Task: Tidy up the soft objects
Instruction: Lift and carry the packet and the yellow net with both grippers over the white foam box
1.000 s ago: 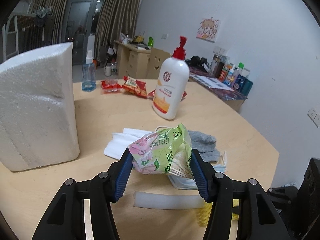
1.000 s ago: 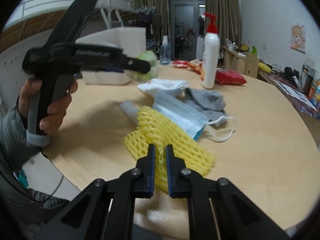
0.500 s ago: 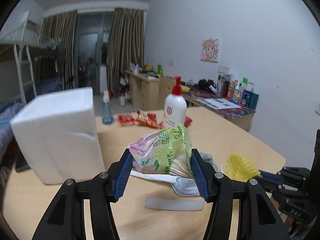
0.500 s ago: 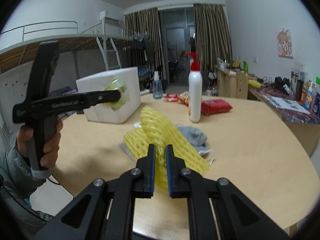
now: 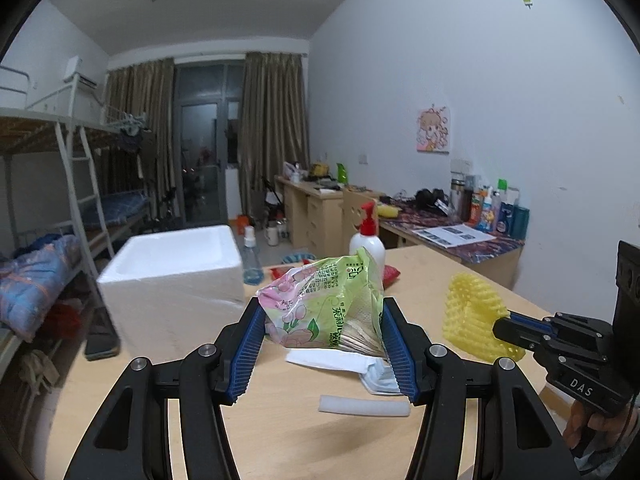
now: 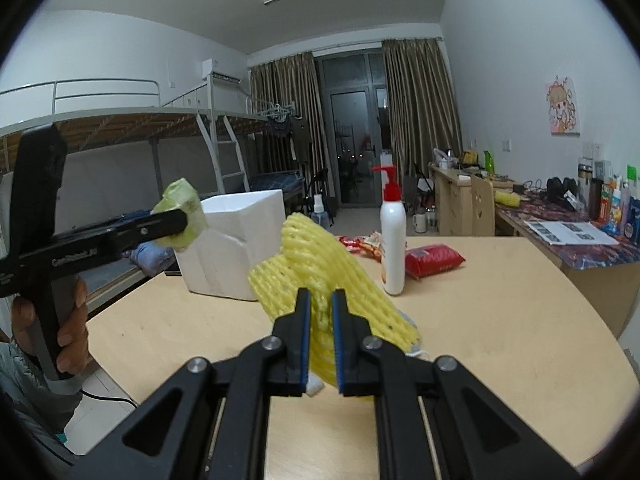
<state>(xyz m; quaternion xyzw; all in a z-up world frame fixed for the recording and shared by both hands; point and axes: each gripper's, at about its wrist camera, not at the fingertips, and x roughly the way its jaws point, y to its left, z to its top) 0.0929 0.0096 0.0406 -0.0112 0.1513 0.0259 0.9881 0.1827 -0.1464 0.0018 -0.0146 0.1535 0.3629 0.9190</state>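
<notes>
My left gripper [image 5: 322,344] is shut on a green and pink tissue pack [image 5: 326,306] and holds it well above the table; the pack also shows in the right wrist view [image 6: 182,218]. My right gripper [image 6: 320,340] is shut on a yellow foam net [image 6: 320,276], lifted off the table; the net also shows in the left wrist view [image 5: 474,324]. A white foam box [image 5: 176,264] stands open-topped at the table's left. A white cloth [image 5: 324,360], a blue face mask [image 5: 378,378] and a white foam strip [image 5: 364,406] lie on the table below the pack.
A white pump bottle [image 6: 392,256] with a red top stands mid-table, with a red snack bag [image 6: 434,260] beside it. A small spray bottle [image 5: 251,258] stands behind the box. The round wooden table [image 6: 500,320] has its edge close to me. A bunk bed is at left.
Both grippers have risen high above the table with their loads. The foam net has come off the table. The views now look across the room, and the foam box's open top shows.
</notes>
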